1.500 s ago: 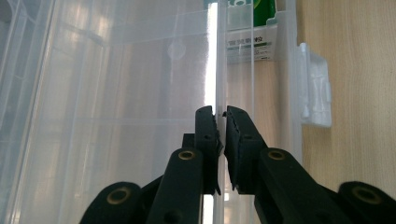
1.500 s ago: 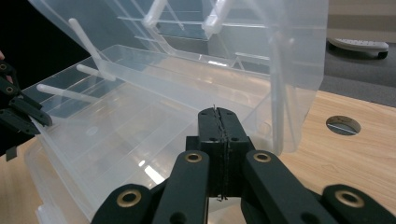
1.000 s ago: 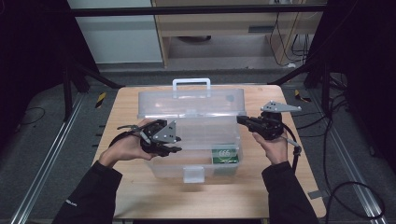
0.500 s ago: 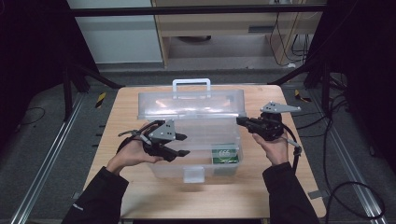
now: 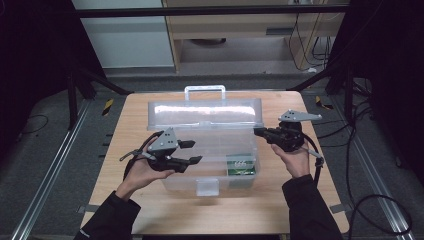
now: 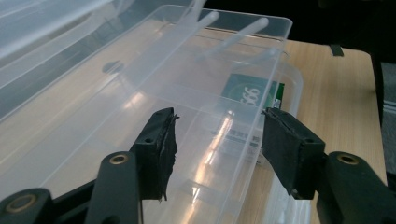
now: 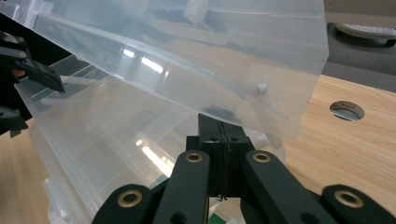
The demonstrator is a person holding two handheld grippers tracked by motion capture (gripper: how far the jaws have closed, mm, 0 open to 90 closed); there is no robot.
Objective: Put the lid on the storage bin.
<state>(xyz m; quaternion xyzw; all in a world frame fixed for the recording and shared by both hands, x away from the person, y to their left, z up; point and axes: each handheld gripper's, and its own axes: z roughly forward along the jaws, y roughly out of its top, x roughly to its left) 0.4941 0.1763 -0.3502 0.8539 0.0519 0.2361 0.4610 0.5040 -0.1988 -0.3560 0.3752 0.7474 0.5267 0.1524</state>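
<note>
Wooden table (image 5: 300,210), dark room, metal rails on the floor either side. Clear plastic box (image 5: 210,165) at table centre, lid (image 5: 205,112) raised at its 12 o'clock edge, white handle on top. Green packet (image 5: 241,165) inside the box toward 4 o'clock. Left gripper (image 5: 192,152) at the box's 9 o'clock, over the open tray; jaws have just been opening, now wide apart, nothing between the pads. Right gripper (image 5: 257,131) at 3 o'clock, jaws closed together, tips at the lid's lower right edge; whether they pinch it, cannot tell.

Packet (image 5: 241,164) in box (image 5: 210,186) on table (image 5: 300,210)
</note>
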